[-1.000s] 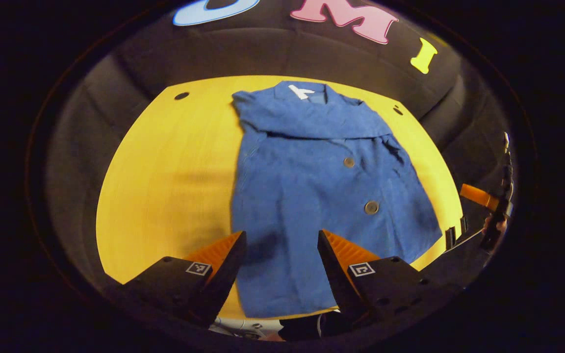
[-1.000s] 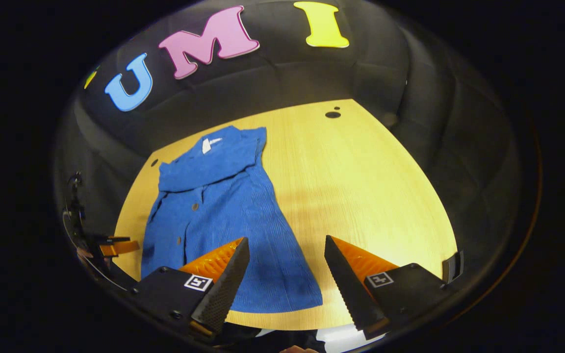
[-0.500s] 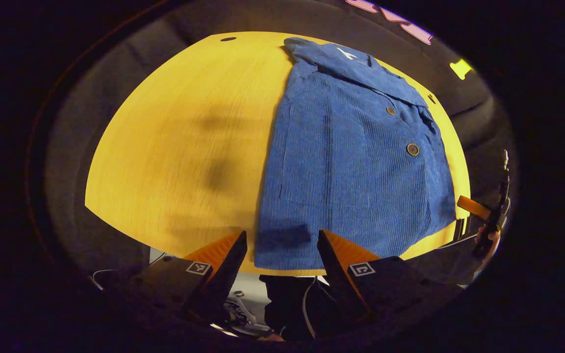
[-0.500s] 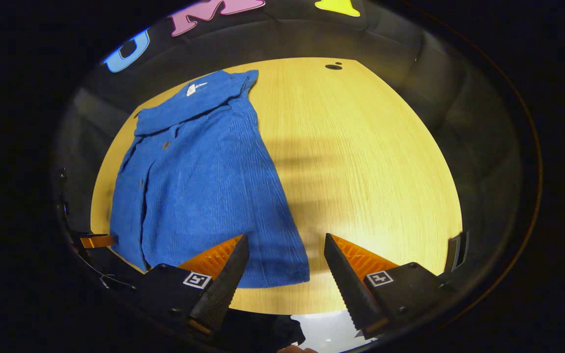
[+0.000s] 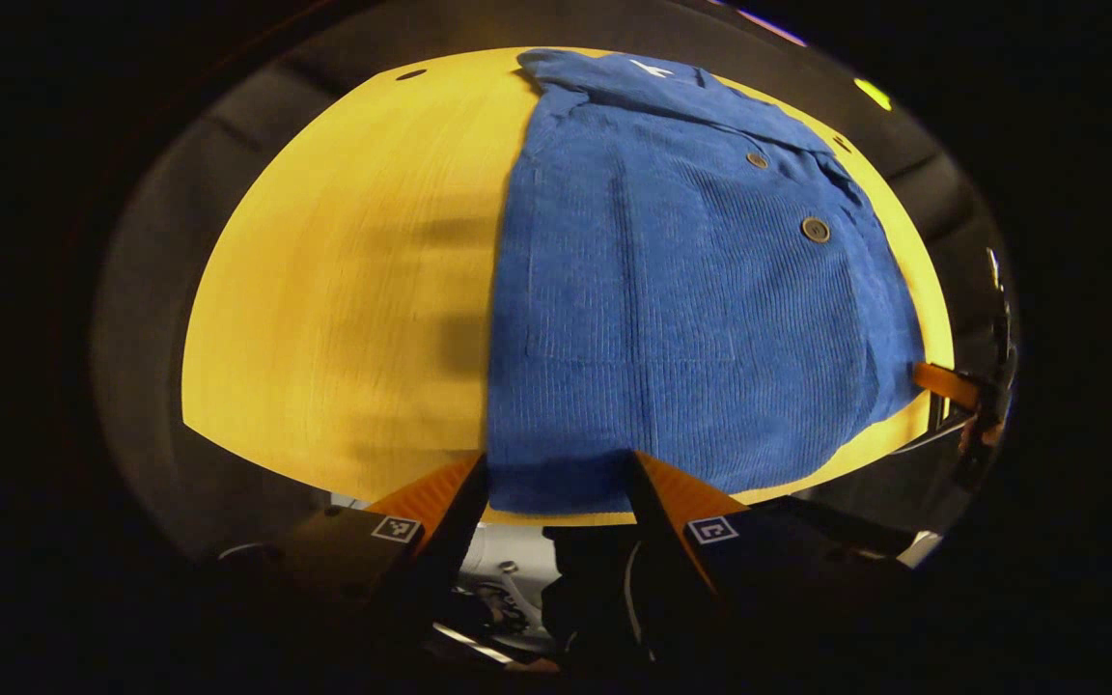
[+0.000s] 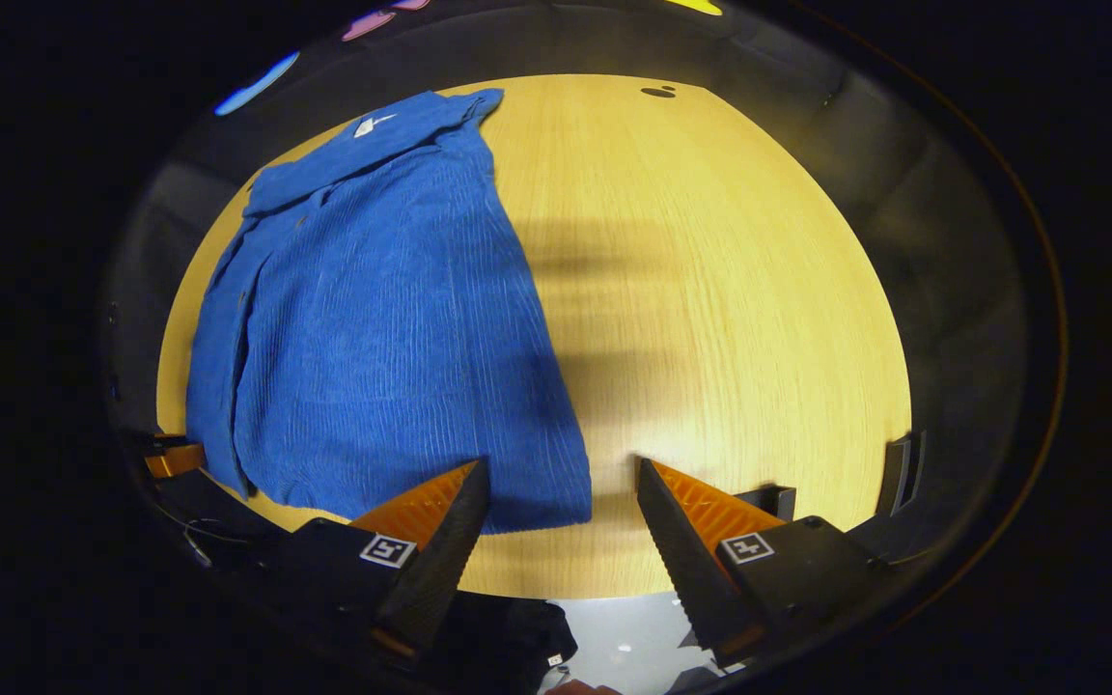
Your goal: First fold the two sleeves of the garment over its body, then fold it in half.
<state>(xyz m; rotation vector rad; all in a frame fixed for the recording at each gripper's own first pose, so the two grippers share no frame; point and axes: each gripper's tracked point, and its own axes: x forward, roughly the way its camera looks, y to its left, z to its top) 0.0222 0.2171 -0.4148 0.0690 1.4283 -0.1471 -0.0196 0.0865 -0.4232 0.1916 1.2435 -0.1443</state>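
With both sleeves apparently folded in, the half-fold begins: spread left gripper [image 5: 556, 483] and right gripper [image 6: 564, 487] must pinch the garment [image 5: 691, 290] hem just ahead.

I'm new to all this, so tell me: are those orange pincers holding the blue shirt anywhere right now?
No, nothing is held. The left gripper and right gripper are both open, poised by the bottom hem of the blue shirt.
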